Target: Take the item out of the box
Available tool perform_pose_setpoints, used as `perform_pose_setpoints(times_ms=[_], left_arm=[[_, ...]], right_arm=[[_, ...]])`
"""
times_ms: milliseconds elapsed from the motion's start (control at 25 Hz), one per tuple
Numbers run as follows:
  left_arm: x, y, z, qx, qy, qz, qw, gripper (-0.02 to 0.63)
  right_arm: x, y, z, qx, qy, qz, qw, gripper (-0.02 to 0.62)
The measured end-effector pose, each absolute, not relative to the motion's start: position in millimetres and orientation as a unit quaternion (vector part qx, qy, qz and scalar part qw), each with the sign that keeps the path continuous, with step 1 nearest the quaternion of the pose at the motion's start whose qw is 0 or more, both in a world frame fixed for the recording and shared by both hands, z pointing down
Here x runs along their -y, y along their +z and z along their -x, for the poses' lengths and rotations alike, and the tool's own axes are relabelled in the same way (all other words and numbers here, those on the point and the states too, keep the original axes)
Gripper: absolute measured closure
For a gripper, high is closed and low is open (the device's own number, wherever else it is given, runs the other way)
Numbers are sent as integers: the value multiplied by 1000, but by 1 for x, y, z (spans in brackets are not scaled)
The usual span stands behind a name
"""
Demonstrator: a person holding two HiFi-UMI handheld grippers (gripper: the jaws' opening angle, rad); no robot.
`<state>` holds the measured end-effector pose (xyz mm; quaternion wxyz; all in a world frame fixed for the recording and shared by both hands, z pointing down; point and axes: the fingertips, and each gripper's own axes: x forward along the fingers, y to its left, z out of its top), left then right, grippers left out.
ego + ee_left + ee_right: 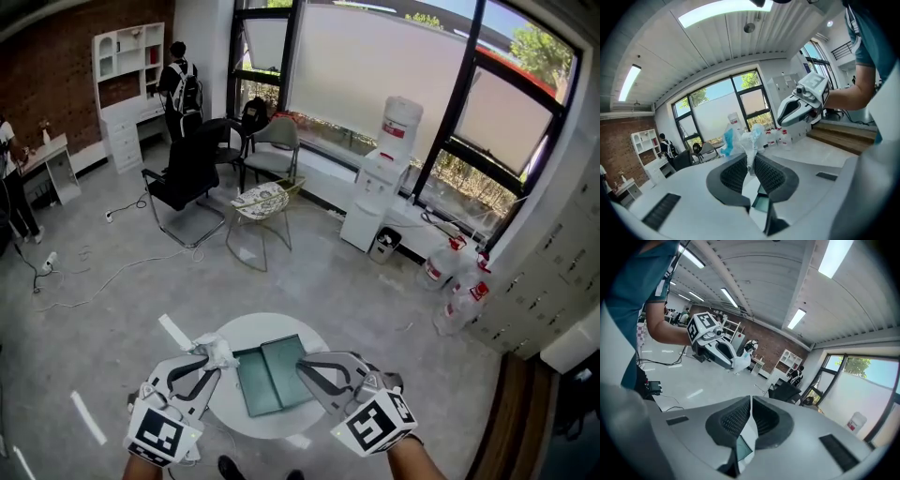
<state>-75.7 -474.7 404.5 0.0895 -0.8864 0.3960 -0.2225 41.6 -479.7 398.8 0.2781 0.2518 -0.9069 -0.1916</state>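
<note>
Item lifted out: the left tool (208, 359) pinches the crumpled white item (223, 352) above the bench's (246, 328) left edge, clear of the open box (275, 375); right tool (304, 367) closed, empty; setting it down likely follows.

This is an office-like room: big windows (375, 75), a brick wall (47, 84), a white desk with shelves (127, 80), office chairs (183, 183) and a water dispenser (382, 187).

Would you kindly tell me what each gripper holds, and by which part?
The left gripper pinches a crumpled white packet by one end; the right gripper is shut on nothing.
</note>
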Motion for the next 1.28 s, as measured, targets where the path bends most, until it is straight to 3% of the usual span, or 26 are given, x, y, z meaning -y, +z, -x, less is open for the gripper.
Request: perform_pose_setpoints(times_ms=[480, 1280], left_arm=[[416, 322, 86, -398, -158, 895, 121, 540], [387, 318, 97, -399, -159, 894, 127, 540]], right_arm=[[432, 320, -15, 897, -266, -245, 255, 557], [402, 306, -3, 895, -273, -244, 254, 557]])
